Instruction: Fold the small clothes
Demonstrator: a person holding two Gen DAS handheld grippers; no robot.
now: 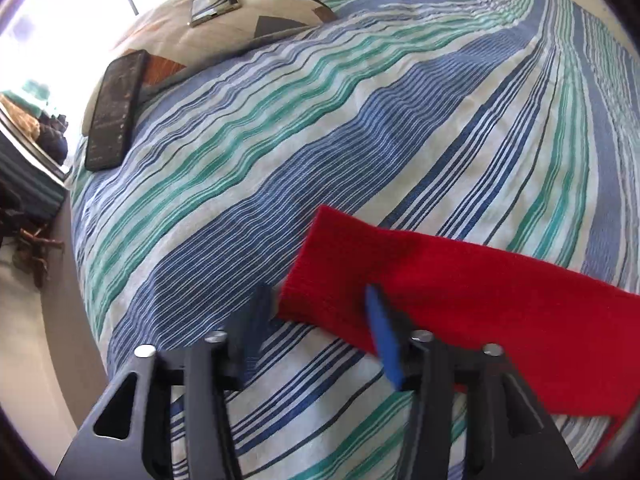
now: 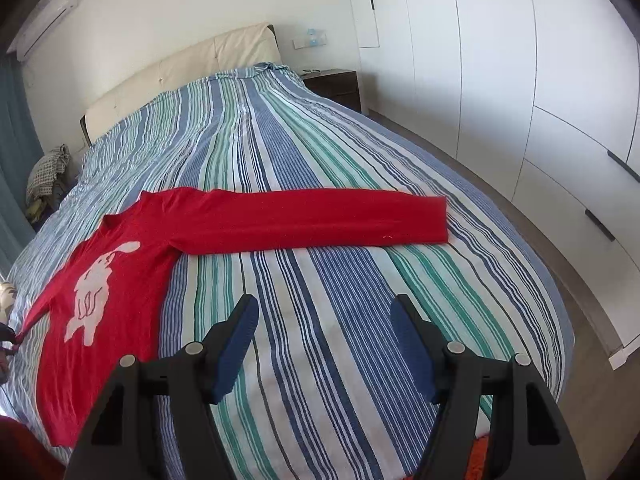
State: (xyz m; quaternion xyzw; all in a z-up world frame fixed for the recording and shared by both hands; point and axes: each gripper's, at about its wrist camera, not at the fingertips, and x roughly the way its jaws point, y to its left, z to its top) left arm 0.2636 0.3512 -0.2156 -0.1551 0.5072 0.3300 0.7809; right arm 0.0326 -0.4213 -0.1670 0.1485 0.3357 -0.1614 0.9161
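A red long-sleeved top [image 2: 120,280] with a white animal print lies flat on the striped bedspread [image 2: 320,140]. One sleeve [image 2: 320,220] stretches out to the right. My right gripper [image 2: 324,320] is open and empty, hovering above the bed just in front of that sleeve. In the left wrist view the other red sleeve [image 1: 460,280] lies across the bedspread [image 1: 280,160]. My left gripper [image 1: 320,304] is open with its fingers on either side of the cuff end, the right pad [image 1: 384,336] over the cloth.
A patterned pillow [image 1: 224,28] lies at the far left of the bed with a phone [image 1: 214,6] on it and a dark flat device [image 1: 114,112] beside it. White wardrobes [image 2: 520,80] line the right wall. A nightstand [image 2: 336,84] and headboard [image 2: 180,76] stand at the far end.
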